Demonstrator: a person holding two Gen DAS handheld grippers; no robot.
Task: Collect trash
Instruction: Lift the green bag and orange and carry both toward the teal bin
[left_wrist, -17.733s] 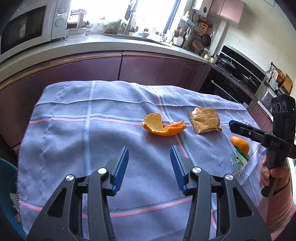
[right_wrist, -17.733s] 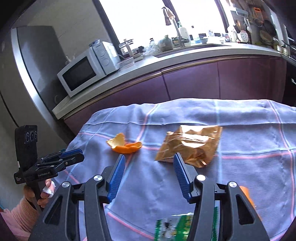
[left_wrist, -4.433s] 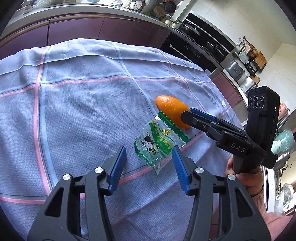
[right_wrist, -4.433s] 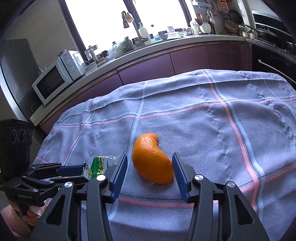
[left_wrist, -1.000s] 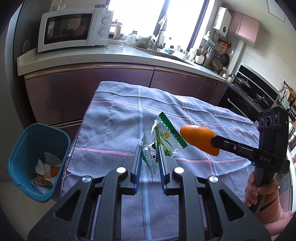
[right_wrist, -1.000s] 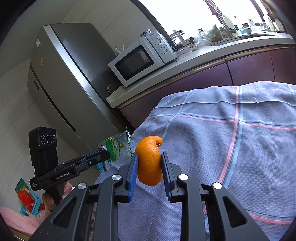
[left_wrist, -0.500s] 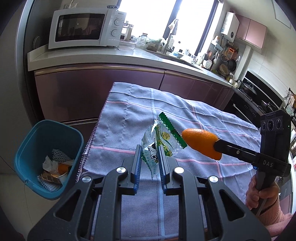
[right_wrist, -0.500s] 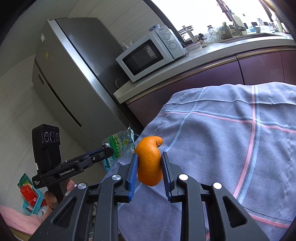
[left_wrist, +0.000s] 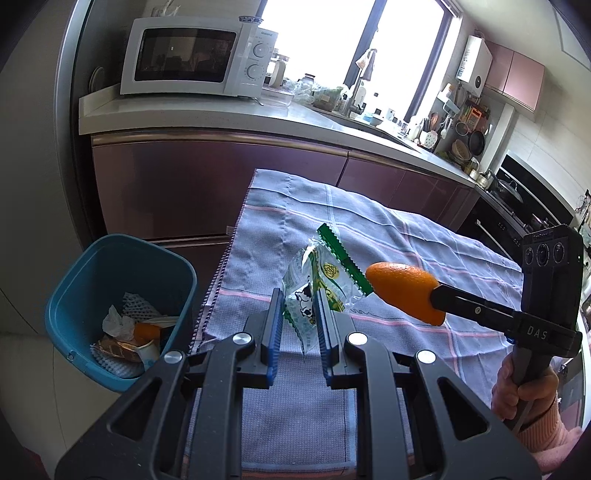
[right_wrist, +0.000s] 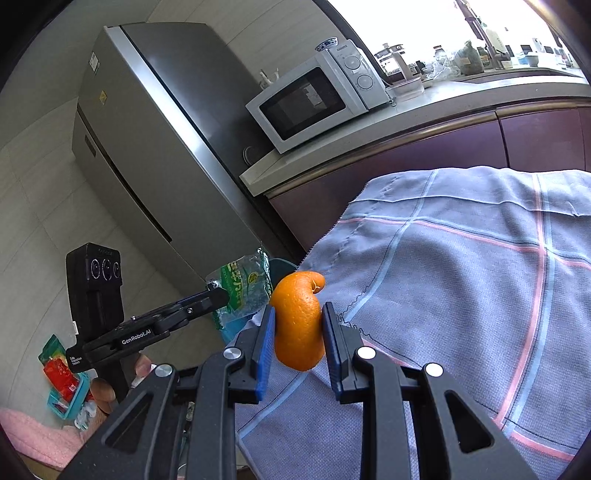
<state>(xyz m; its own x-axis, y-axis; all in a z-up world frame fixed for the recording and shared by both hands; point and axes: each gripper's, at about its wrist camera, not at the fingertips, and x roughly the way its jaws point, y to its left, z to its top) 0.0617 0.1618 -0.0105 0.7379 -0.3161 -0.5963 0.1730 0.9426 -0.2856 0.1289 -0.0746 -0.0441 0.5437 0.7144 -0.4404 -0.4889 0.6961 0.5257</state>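
The crinkled green-and-clear plastic wrapper (left_wrist: 317, 288) is pinched between the left tongs (left_wrist: 299, 317), held above the blue checked cloth on the desk (left_wrist: 388, 236). At its three o'clock, the curved orange peel (right_wrist: 299, 321) is clamped in the right tongs (right_wrist: 298, 332). The teal plastic bin (left_wrist: 74, 295) sits at eight o'clock, on the floor.

bin (left_wrist: 81, 295) left of table (left_wrist: 406, 236) | microwave (left_wrist: 192, 55) behind on counter (left_wrist: 295, 122)

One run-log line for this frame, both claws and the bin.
left claw: shut on green wrapper | right claw: shut on orange peel | blue bin: on floor beside table, holds trash | table cloth: bare
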